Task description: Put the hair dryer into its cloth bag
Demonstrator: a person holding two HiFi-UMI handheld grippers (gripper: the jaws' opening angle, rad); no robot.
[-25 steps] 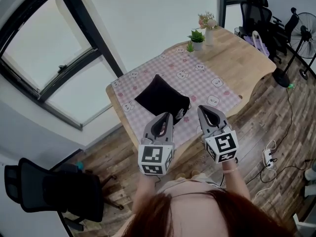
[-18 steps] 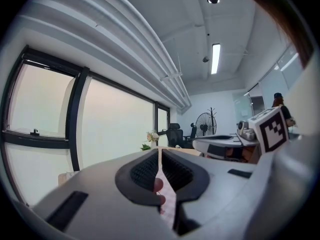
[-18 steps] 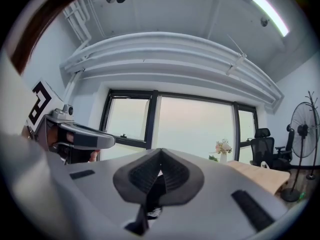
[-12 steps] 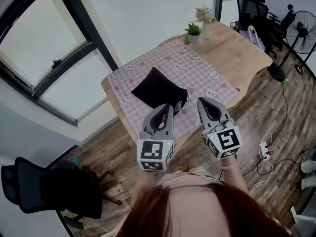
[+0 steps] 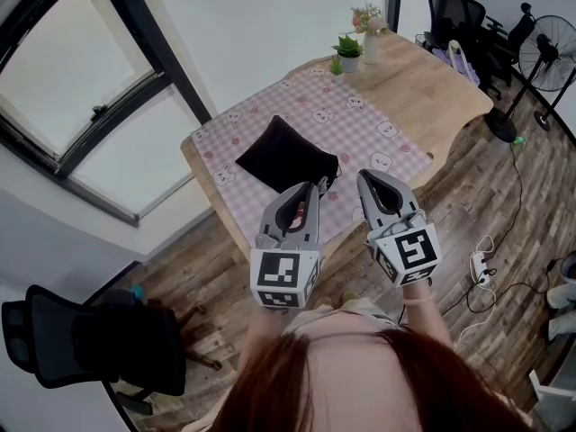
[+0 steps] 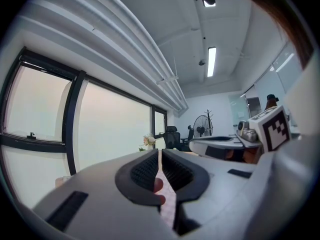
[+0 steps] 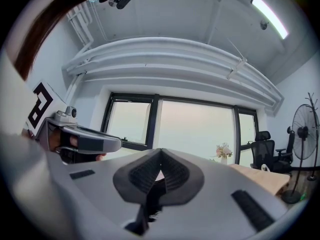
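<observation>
On the desk, near its left near corner, the cloth bag lay with no hair dryer showing outside it, and you held the left gripper and right gripper closed tight and empty, short of the near edge, probably resting, with any next move needing a reach and opened jaws.

I count two grippers on my feed: the left gripper and the right gripper. There is one desk, and on it one checked cloth, one black bag, one vase of flowers and two green plants, a big plant and a small plant. On the floor around it I make out at least three chairs, one near chair at lower left and two far chairs beyond the desk, plus one fan and one power strip.
</observation>
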